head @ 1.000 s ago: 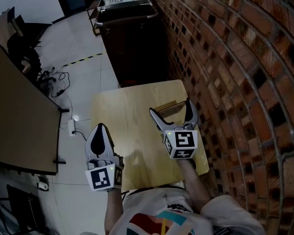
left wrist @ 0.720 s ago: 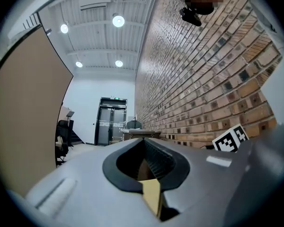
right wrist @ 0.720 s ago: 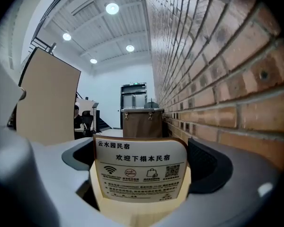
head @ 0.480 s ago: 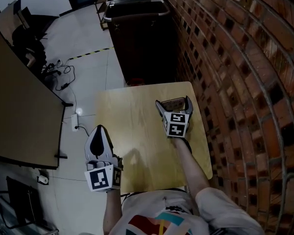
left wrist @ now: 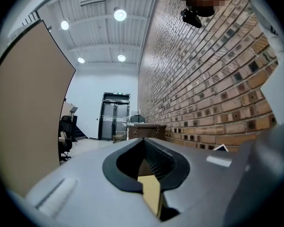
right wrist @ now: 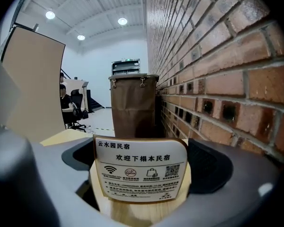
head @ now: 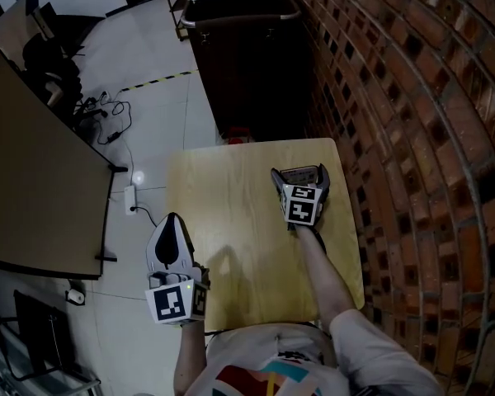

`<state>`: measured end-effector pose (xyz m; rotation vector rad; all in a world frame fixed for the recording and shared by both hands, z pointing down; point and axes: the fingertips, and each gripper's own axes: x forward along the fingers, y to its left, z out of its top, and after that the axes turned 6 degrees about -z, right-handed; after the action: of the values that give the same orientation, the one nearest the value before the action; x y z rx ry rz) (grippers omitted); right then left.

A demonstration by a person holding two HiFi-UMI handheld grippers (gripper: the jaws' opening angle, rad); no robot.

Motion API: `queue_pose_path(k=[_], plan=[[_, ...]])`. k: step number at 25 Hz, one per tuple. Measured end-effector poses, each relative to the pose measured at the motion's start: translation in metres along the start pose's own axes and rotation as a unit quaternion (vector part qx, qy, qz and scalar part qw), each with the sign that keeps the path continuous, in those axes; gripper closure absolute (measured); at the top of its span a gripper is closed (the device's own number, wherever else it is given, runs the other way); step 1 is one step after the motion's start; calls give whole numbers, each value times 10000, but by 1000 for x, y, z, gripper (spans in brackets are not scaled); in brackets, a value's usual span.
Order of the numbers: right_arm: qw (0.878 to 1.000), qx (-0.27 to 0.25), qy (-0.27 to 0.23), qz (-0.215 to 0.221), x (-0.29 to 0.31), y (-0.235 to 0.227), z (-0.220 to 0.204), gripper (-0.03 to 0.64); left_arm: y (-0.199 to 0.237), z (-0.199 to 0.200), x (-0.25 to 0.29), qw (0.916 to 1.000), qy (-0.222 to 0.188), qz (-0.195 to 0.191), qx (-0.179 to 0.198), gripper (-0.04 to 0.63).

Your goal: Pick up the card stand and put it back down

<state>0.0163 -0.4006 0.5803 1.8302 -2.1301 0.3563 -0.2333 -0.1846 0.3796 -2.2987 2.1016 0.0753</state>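
The card stand [head: 299,175], a white printed card in a pale wooden base, stands near the far right of the wooden table [head: 231,188]. My right gripper [head: 299,172] is open, with one jaw on either side of the stand. In the right gripper view the card stand [right wrist: 141,174] fills the space between the jaws of the right gripper [right wrist: 142,157], and its base rests on the table. My left gripper [head: 172,219] is shut and empty, hovering at the table's near left edge. The left gripper [left wrist: 143,140] points into the room in its own view.
A brick wall [head: 412,139] runs close along the table's right side. A dark cabinet [head: 247,56] stands just beyond the table's far edge. To the left are a tan partition board [head: 33,180], floor cables [head: 107,114] and a power strip [head: 130,198].
My right gripper has moved forward across the table until its open jaws sit on either side of the card stand. The left gripper has stayed where it was.
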Motion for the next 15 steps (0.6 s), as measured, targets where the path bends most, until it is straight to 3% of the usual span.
queue_pose_path(k=[15], plan=[[9998,-166,43,-82,6,7,-1,41,12,-2,0,10000,26,22,-14,595]])
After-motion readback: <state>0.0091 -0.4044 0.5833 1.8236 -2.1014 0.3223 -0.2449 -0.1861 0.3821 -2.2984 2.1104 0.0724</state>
